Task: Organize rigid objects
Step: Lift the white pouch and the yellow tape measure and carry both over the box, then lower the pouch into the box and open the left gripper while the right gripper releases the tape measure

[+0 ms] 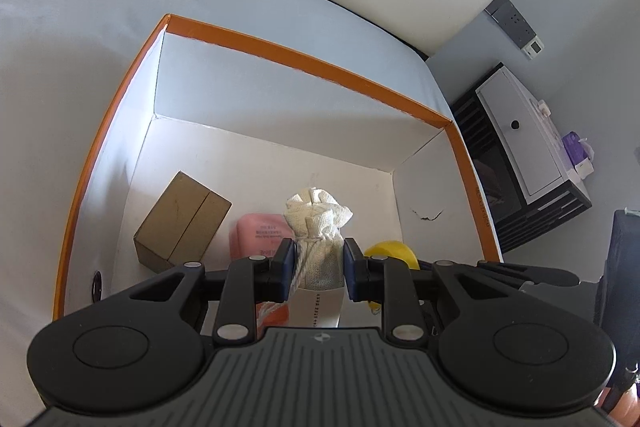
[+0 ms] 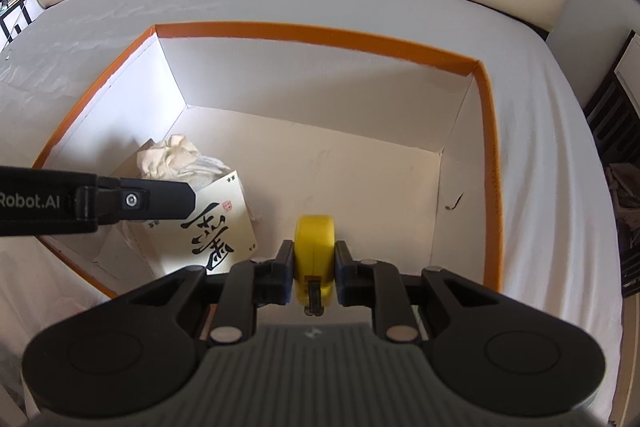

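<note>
Both tools hang over the big box [image 2: 486, 155]: the left tool [image 1: 319, 261] squeezes the cloth bag [image 1: 318, 227], and the right tool [image 2: 313, 259] squeezes the yellow tape measure [image 2: 314, 243], with bare box floor toward twelve o'clock.

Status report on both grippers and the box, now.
Left gripper shut on cloth pouch. Right gripper shut on yellow tape measure. Both over orange-rimmed box. Brown block and pink packet inside; drop path clear.

Both grippers closed on held items, pointing steeply down.

The left gripper [image 1: 319, 267] clamps a cloth pouch [image 1: 318, 227] between its blue pads. The right gripper [image 2: 312, 269] clamps a yellow tape measure [image 2: 314, 251]; the left gripper's black finger reaches in from the left edge.
</note>
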Demonstrator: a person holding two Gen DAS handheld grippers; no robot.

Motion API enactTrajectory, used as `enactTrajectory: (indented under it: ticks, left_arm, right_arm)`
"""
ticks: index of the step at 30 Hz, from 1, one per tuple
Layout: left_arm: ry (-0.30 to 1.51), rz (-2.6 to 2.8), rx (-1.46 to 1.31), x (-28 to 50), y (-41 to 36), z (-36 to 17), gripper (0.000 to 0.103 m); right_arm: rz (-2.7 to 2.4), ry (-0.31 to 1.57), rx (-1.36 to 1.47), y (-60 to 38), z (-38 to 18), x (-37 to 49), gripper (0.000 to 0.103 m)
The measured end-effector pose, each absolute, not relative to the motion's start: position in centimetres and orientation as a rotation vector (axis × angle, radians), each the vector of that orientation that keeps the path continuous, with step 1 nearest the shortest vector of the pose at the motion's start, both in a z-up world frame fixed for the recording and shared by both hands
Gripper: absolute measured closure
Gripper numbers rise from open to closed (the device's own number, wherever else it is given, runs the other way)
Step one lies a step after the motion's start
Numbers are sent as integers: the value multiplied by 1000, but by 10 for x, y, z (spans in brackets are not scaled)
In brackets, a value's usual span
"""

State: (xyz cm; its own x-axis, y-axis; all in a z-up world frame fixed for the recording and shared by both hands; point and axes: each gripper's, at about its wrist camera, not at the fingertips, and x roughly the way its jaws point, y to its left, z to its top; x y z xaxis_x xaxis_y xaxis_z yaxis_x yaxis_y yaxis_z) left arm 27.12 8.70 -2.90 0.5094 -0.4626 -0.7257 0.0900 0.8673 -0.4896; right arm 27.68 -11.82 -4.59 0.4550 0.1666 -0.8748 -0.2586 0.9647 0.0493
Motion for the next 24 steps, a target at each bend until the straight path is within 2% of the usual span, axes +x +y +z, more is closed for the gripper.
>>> enactTrajectory:
  ticks: [16,19,22,24]
  left_arm:
    - [1084,-395,-425,277,79,-47,73]
    - [1085,-390,-419,275,81,-43,70]
    - [1067,-356,-395,272,86,-38,54]
    - [1040,-339,-393,269,93,-33,54]
  right_arm:
    - [261,1110,-52,-123,-57,284,84]
    - [259,1108,-43,-124,-58,286,84]
    - [257,1105,-42,-124,-59,286,84]
    - [256,1103,-41,-125,-59,286,84]
